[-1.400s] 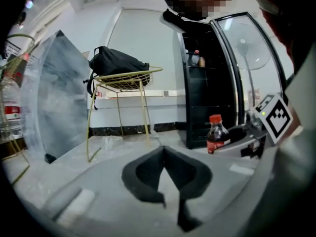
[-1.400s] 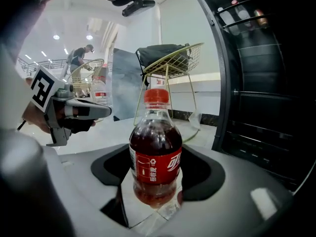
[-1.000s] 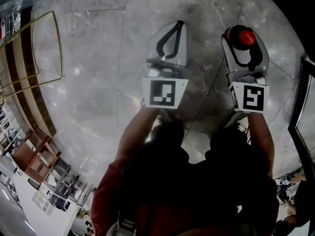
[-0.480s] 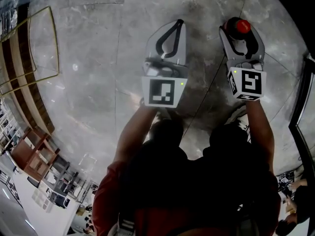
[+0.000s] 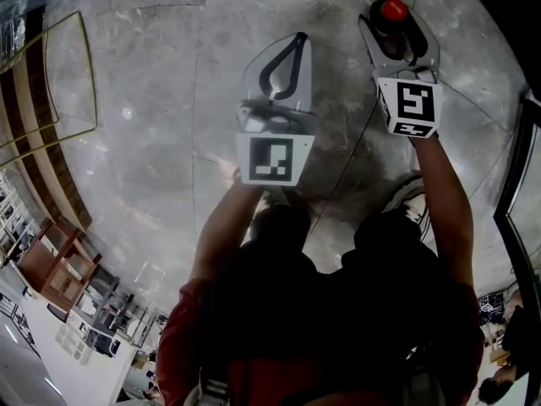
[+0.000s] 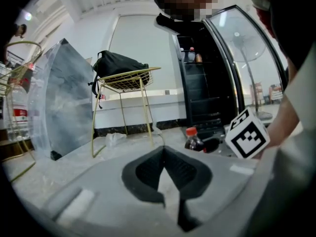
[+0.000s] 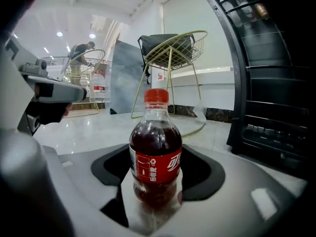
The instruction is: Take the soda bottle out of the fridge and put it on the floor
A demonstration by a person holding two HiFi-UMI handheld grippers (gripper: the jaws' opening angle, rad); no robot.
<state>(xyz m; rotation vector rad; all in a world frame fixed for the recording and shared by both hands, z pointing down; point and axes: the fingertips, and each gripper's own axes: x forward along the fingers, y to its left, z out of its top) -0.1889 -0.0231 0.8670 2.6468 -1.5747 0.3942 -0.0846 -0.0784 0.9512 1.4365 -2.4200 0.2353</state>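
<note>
While the dark pads [image 7: 202,174] of the right gripper [image 7: 158,174] pressed on either side of the soda bottle [image 7: 155,149], the bottle stood upright between them, red cap on top and red label facing that gripper's camera. Whether its base met the pale marble floor [image 5: 144,142] could not be told. The pads [image 6: 143,174] of the left gripper [image 6: 163,151] met at their tips with nothing between them, and that gripper hung beside the right one, apart from the bottle. In the head view the person's two arms reached forward over the floor, the right further ahead. Just right of the bottle stood the black fridge [image 7: 276,112], its glass door [image 6: 247,58] swung open. Beyond, a gold wire chair [image 6: 126,80] carried a black bag [image 6: 118,63].
</note>
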